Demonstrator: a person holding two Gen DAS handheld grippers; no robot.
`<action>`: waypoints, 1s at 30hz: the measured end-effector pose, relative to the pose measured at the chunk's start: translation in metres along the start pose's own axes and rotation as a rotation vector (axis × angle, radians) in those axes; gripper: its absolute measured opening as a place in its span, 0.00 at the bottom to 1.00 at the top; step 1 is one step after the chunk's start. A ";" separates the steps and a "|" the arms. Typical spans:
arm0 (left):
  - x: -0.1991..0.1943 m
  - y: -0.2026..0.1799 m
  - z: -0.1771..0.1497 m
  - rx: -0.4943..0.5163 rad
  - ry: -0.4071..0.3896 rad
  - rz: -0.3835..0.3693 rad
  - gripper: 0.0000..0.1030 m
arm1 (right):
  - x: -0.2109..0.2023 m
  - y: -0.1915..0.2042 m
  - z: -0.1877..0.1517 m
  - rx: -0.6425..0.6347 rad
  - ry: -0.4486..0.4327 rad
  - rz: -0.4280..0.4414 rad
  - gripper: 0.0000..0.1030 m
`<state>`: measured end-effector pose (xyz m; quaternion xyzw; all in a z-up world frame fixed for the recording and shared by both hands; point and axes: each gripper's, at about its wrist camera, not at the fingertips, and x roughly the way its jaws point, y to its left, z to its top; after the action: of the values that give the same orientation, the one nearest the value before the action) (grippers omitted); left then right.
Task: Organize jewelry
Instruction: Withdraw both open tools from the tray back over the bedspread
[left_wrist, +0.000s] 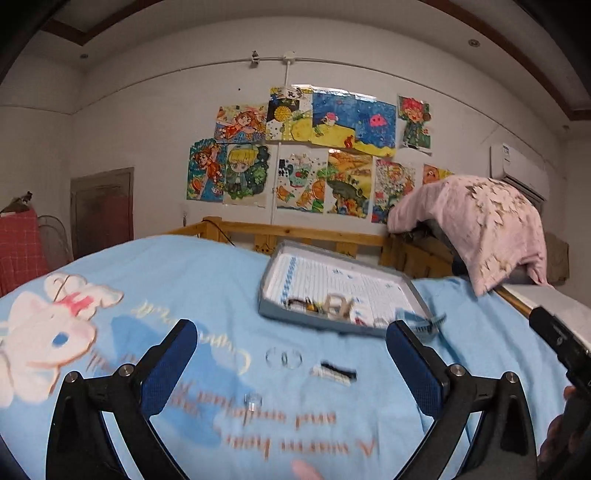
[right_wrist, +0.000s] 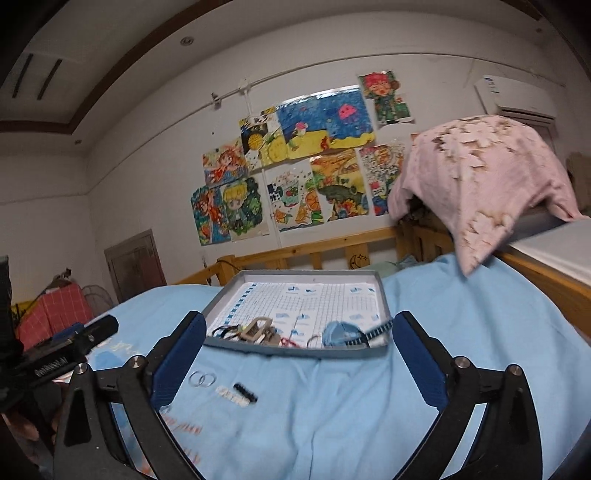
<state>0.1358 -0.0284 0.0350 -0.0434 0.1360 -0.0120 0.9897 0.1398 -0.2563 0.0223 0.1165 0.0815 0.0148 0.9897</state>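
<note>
Currently both grippers, left gripper and right gripper, gape empty; clear rings and hair clip lie on blue blanket, short of gray tray. Risk: soft bedding swallowing rings under pinch.

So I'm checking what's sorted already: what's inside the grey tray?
The grey tray holds a cluster along its near edge: a beige clip, a blue scrunchie, some blurred pieces. The near rim hides whatever lies lowest.
</note>
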 end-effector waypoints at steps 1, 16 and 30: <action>-0.010 -0.001 -0.006 0.013 0.006 -0.009 1.00 | -0.010 0.001 -0.003 -0.009 -0.007 -0.008 0.97; -0.097 0.015 -0.047 0.006 -0.004 -0.004 1.00 | -0.112 0.005 -0.038 -0.061 -0.033 -0.095 0.97; -0.116 0.022 -0.057 -0.008 -0.009 0.010 1.00 | -0.129 0.025 -0.049 -0.132 0.016 -0.097 0.97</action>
<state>0.0093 -0.0071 0.0091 -0.0467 0.1318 -0.0064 0.9902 0.0039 -0.2273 0.0014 0.0469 0.0936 -0.0267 0.9941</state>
